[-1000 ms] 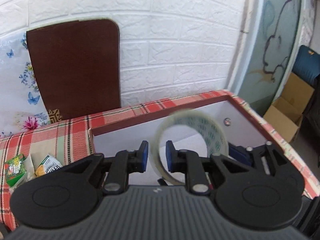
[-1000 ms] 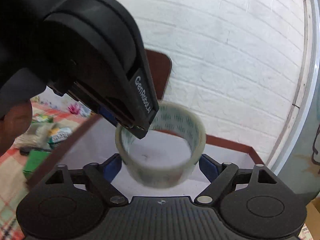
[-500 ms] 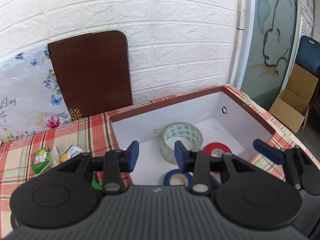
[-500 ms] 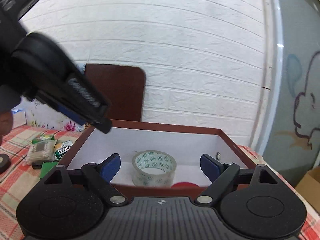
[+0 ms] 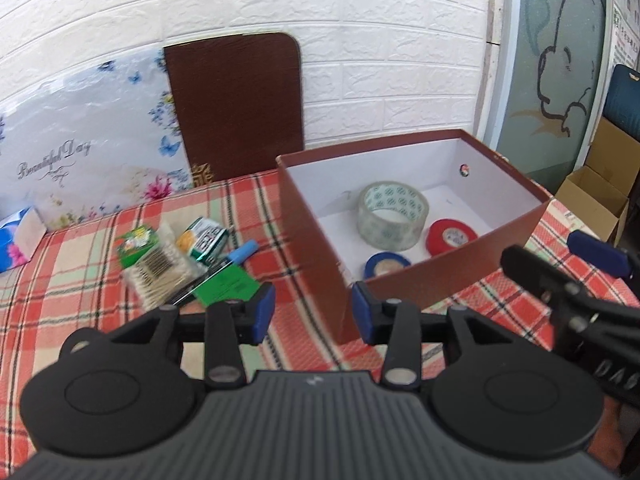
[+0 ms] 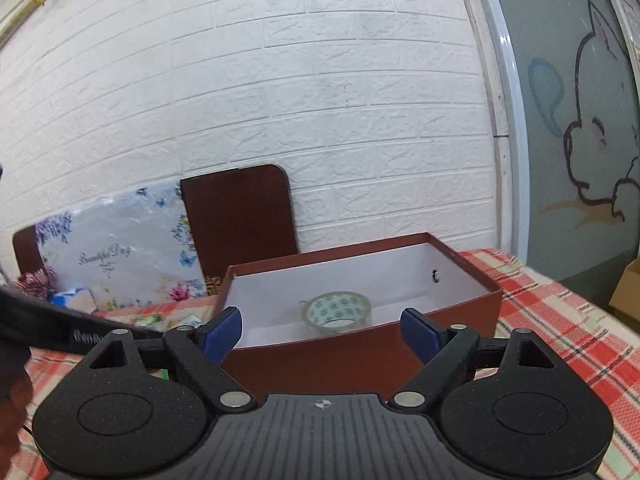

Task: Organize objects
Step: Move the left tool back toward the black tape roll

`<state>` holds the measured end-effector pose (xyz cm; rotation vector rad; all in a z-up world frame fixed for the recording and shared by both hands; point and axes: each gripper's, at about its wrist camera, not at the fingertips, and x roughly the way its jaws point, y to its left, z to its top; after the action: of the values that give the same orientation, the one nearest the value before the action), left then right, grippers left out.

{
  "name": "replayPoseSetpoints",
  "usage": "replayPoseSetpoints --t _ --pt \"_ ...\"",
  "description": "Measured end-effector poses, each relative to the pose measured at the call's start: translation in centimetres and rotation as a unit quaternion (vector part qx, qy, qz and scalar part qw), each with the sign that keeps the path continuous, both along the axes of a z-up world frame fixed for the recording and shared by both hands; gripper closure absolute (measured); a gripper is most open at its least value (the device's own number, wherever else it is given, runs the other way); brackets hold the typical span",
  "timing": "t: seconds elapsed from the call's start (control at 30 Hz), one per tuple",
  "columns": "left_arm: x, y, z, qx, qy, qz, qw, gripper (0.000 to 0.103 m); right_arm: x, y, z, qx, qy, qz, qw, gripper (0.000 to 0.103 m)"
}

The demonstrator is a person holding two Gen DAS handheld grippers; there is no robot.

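Note:
A clear tape roll [image 5: 392, 216] lies inside the red-brown box [image 5: 312, 248], with a red tape roll [image 5: 451, 236] and a blue tape roll [image 5: 387, 264] beside it. My left gripper [image 5: 313, 312] is open and empty, in front of the box's near left corner. My right gripper [image 6: 322, 332] is open and empty, before the box's [image 6: 360, 356] front wall; the clear tape roll [image 6: 338, 312] shows past it. The right gripper also shows at the right of the left wrist view [image 5: 580, 276].
On the plaid cloth left of the box lie a cotton-swab pack [image 5: 158, 268], a green packet [image 5: 136, 240], a small carton [image 5: 204, 240], a blue marker [image 5: 242, 252] and a green card [image 5: 226, 284]. A brown board [image 5: 236, 104] and a floral board [image 5: 88, 160] lean on the wall. A cardboard box [image 5: 596, 196] stands on the floor at right.
The clear tape roll left my left gripper and now lies in the box. Both grippers have pulled back and away from the box; the left one has opened wider.

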<state>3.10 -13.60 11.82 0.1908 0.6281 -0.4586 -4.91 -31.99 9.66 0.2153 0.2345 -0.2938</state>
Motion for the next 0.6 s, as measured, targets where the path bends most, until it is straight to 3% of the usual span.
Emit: replayPoseSetpoints --t 0.23,0.6 --pt "-0.6 3.5 -1.1 0.011 -0.011 0.033 0.9993 0.055 0.0 2.6 0.1 0.011 0.013 0.030 0.999 0.017" --pt "0.8 9.3 -4.1 0.012 0.009 0.086 0.9962 0.055 2.1 7.1 -0.8 -0.017 0.056 0.067 0.996 0.017"
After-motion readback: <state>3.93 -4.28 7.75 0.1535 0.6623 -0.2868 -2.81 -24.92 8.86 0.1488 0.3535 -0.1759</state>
